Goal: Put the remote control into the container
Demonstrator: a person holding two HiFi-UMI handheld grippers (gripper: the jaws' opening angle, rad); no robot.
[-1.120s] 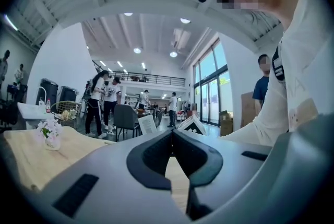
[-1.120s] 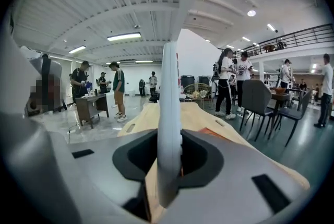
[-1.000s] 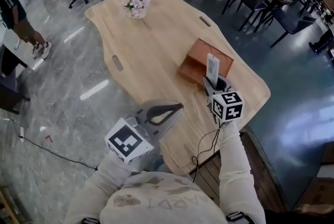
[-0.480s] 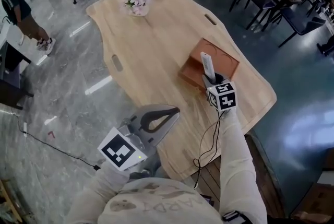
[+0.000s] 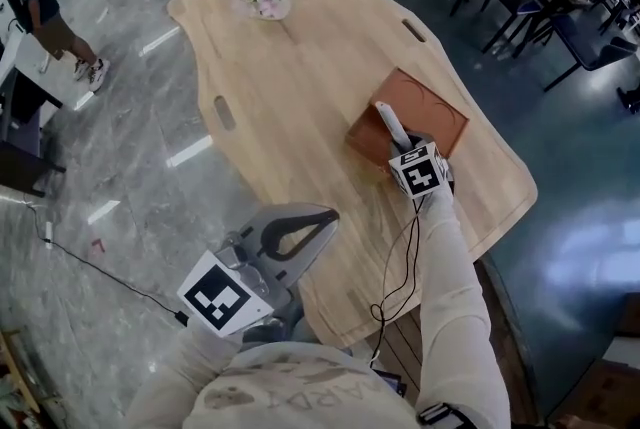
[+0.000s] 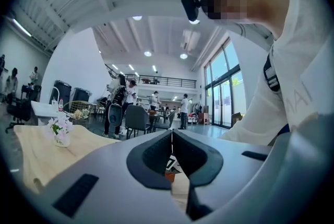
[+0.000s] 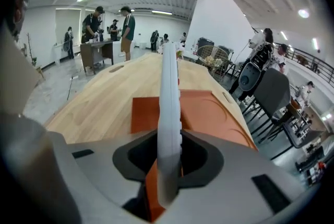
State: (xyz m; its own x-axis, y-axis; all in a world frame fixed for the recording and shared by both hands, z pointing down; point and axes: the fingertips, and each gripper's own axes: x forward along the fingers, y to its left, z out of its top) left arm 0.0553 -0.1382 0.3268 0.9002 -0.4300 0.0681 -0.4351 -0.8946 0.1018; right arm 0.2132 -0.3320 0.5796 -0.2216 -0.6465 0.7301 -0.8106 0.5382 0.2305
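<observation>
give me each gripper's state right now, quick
left gripper: shut, nothing in it
right gripper: shut on the remote control

The right gripper [image 5: 403, 150] came down toward the container [image 5: 440, 117] and tipped forward. The remote [image 5: 386, 122] clamped in its jaws had stood nearly upright above the container's near edge, and it ended up leaning low over the container, its far end pointing up and left in the head view. The gripper's marker cube [image 5: 418, 170] rolled with that tilt and the sleeve behind it reached further out over the table [image 5: 290, 87], while the left gripper [image 5: 322, 215] drifted a little down and left in the head view.
</observation>
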